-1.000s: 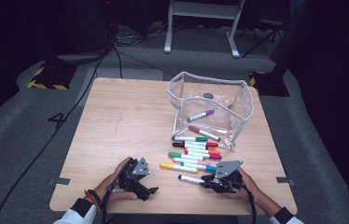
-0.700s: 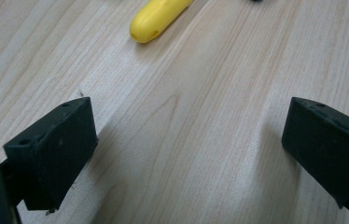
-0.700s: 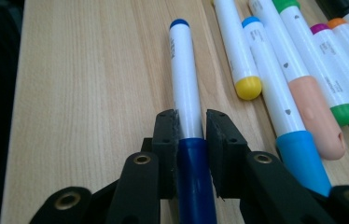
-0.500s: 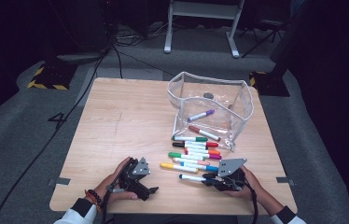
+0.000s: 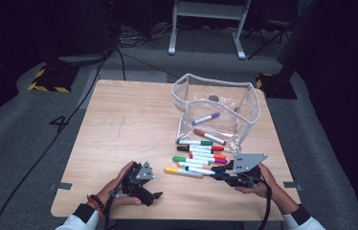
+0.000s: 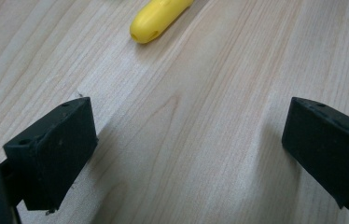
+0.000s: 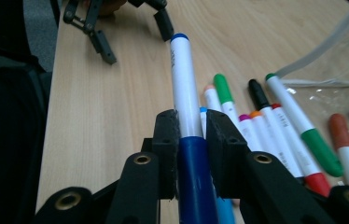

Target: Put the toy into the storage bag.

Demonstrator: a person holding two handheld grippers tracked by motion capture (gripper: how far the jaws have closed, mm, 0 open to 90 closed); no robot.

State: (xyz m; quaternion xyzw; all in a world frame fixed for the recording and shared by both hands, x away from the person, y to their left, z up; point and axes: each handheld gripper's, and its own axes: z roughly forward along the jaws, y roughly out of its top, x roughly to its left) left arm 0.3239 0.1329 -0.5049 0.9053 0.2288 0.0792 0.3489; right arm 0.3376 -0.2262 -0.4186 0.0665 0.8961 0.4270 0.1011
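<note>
Wooden table (image 5: pixel 129 129); grey carpet (image 5: pixel 28 139) around; white metal stand (image 5: pixel 206 19) behind (probably another table's legs).

Markers (image 5: pixel 201 155) lie in a row on the table (image 5: pixel 119 129), before the pouch (image 5: pixel 215 112) holding two more

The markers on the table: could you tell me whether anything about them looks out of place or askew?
Nothing looks spilled or damaged. The markers lie in a loose row before the clear pouch, with two inside it. The one exception is the blue marker, clamped in the right gripper; the yellow marker lies slightly apart.
</note>
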